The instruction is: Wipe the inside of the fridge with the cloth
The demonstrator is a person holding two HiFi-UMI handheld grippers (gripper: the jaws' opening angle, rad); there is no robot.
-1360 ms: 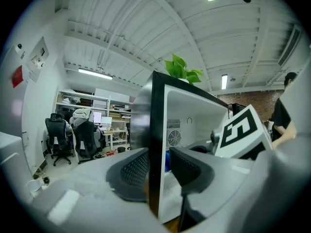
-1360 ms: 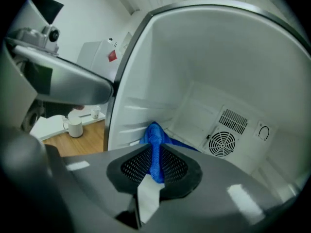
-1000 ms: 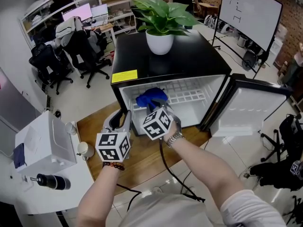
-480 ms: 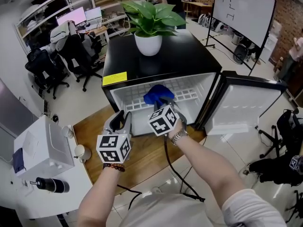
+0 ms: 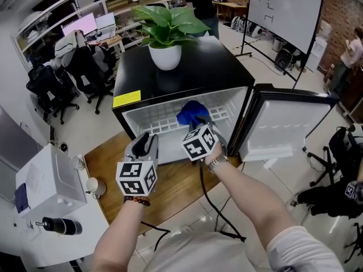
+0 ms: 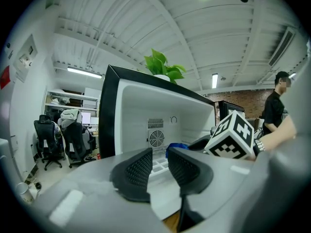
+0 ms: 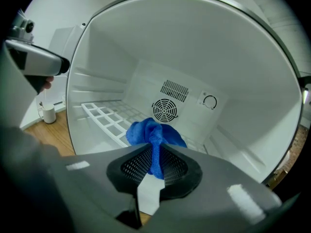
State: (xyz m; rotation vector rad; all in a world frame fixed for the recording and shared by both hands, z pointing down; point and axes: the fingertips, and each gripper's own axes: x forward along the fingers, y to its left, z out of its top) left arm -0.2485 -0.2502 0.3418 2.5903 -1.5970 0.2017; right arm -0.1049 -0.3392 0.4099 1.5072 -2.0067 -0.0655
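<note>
Blue bunched cloth (image 7: 154, 132) is hanging pinched in right gripper (image 7: 153, 165) fingers; left gripper (image 6: 159, 160) fingers spread. Best sweeping it flat into black fridge's (image 5: 210, 67) back corners.

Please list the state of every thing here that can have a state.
fridge door: open, swung to the right.
blue cloth: bunched, inside the fridge.
right gripper: shut on the blue cloth.
left gripper: jaws apart, nothing between them.
potted plant: upright on top of the fridge.
</note>
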